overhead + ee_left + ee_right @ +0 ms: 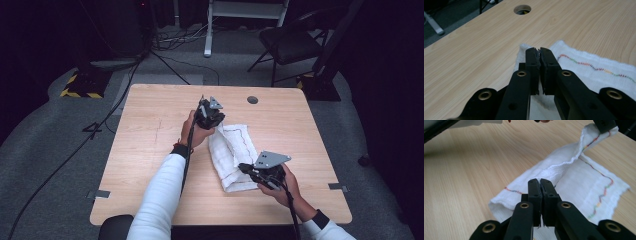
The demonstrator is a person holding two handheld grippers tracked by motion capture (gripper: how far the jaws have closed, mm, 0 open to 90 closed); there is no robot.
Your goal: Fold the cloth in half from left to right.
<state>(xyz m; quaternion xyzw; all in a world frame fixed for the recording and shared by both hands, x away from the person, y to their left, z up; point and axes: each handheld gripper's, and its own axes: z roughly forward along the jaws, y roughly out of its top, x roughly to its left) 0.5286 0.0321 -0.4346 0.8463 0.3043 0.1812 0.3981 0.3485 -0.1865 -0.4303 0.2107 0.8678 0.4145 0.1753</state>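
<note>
A white towel (232, 150) with a coloured stitched line lies partly folded on the wooden table (145, 130). At the towel's far corner, my left gripper (216, 123) is shut on the cloth, and the right gripper view shows that corner raised off the table. In the left gripper view the closed jaws (539, 51) cover the towel (586, 60) edge. My right gripper (244, 167) is shut on the near end of the towel. Its jaws (540, 181) pinch the raised folded edge, which runs up to the left gripper (604, 125) across the towel (584, 185).
A round cable hole (252, 100) sits in the table's far edge, just beyond the left gripper. Bare wood lies left of the towel. On the floor behind are a black chair (290, 42), cables and a yellow-black striped base (80, 86).
</note>
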